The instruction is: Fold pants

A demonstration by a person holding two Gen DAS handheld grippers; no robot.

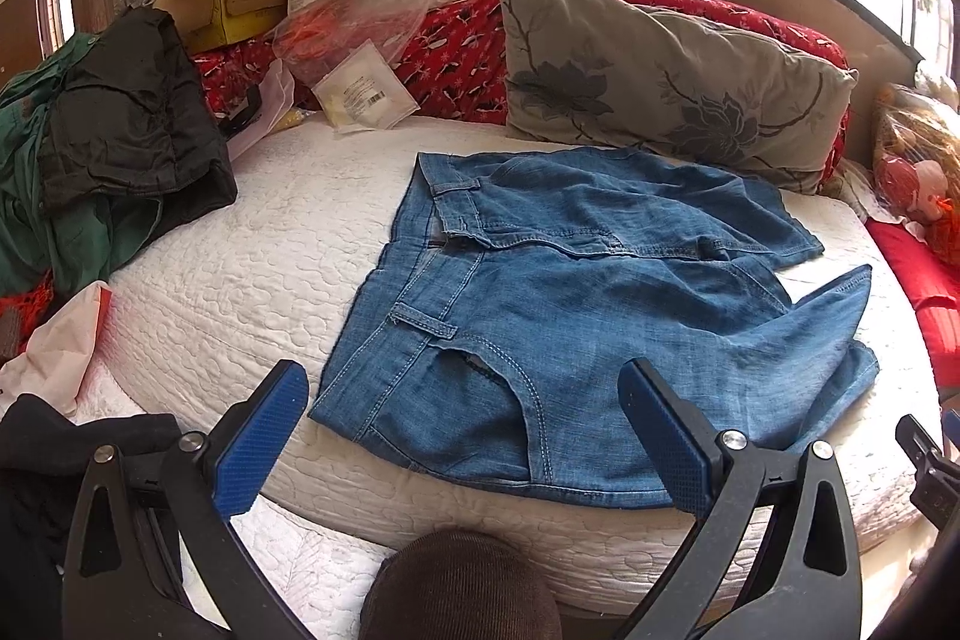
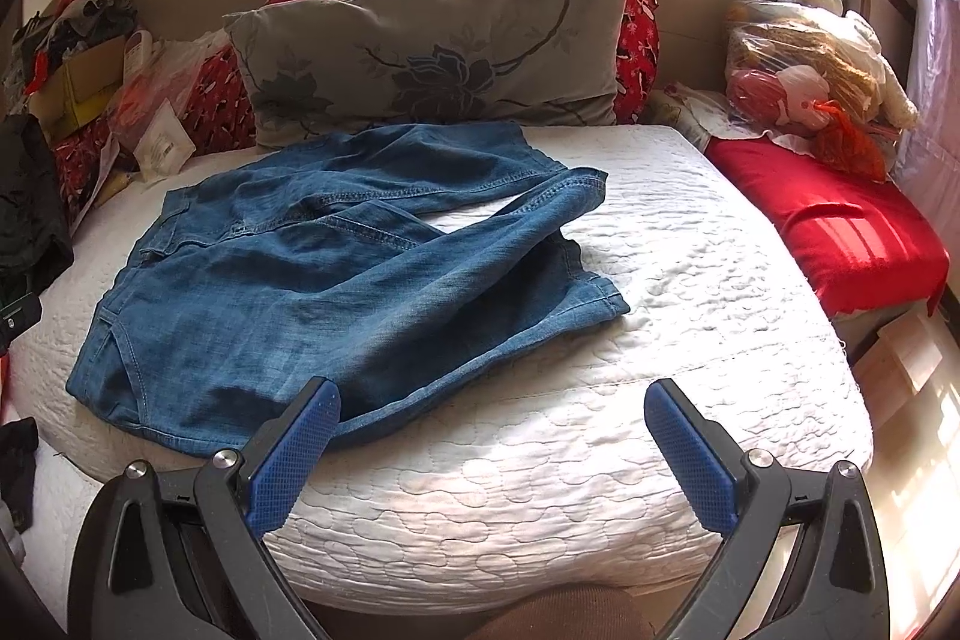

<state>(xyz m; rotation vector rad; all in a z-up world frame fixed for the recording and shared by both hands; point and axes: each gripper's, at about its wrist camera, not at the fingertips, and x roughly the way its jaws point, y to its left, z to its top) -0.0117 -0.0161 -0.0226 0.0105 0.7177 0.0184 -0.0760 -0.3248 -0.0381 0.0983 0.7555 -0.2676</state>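
Observation:
Blue denim pants (image 1: pixel 570 280) lie on a white quilted mattress (image 1: pixel 252 232), waistband to the left, legs folded back over each other toward the right. They also show in the right wrist view (image 2: pixel 312 280). My left gripper (image 1: pixel 462 394) is open and empty, hovering over the near edge of the pants by the front pocket. My right gripper (image 2: pixel 489 409) is open and empty, above the near mattress edge (image 2: pixel 600 460); its left finger (image 2: pixel 294 454) is over the pants' near hem. The right gripper's edge shows in the left wrist view (image 1: pixel 927 460).
A grey floral pillow (image 1: pixel 660 76) and a red patterned bolster (image 1: pixel 456 52) lie behind the pants. Dark and green clothes (image 1: pixel 108 148) are piled at left, with a cardboard box (image 1: pixel 234 4) and plastic bags behind. A red cushion (image 2: pixel 828 220) and bagged items (image 2: pixel 804 76) are at right.

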